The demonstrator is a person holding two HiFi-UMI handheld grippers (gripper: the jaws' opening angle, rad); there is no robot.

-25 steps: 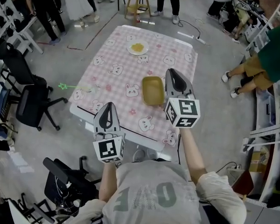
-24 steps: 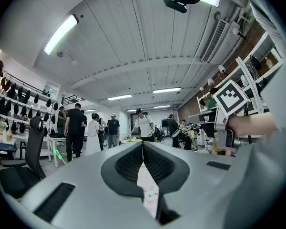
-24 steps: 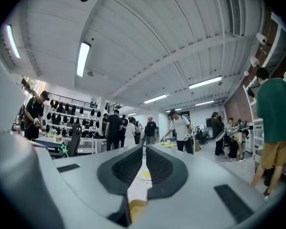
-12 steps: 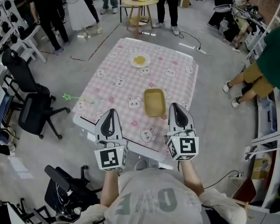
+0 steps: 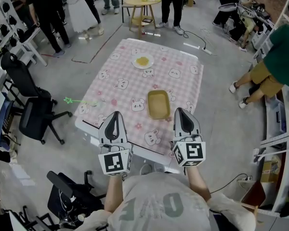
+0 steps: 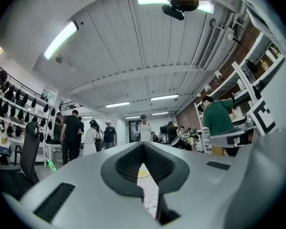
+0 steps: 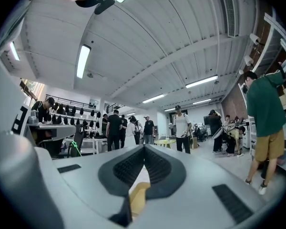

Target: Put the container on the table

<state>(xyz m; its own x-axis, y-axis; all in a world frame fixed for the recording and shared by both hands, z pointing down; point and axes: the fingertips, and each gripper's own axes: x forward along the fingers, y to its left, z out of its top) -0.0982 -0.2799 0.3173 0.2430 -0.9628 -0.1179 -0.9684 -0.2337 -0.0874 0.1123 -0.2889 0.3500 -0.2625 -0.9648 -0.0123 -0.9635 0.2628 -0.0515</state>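
The tan rectangular container [image 5: 158, 104] lies empty on the pink checked tablecloth [image 5: 120, 81], right of the middle, with nothing touching it. My right gripper [image 5: 179, 110] hangs just short of the container's near right corner, by the table's front edge. Its jaws have just been closing and now stand shut with nothing between them. In the right gripper view the container [image 7: 138, 197] shows through the slot under the right gripper's [image 7: 144, 147] meeting tips. My left gripper [image 5: 114, 114] is over the front edge further left, shut and empty; its own view shows the left gripper's [image 6: 143, 144] tips touching.
A white plate of yellow food [image 5: 142, 61] sits at the table's far side. Black office chairs [image 5: 33, 109] stand left of the table. A round wooden table [image 5: 142, 1] and several people are behind; a person in green [image 5: 279, 47] is at the right.
My right gripper has drawn back from beside the container toward the table's front edge. The container stays on the cloth. The left gripper has hardly shifted.
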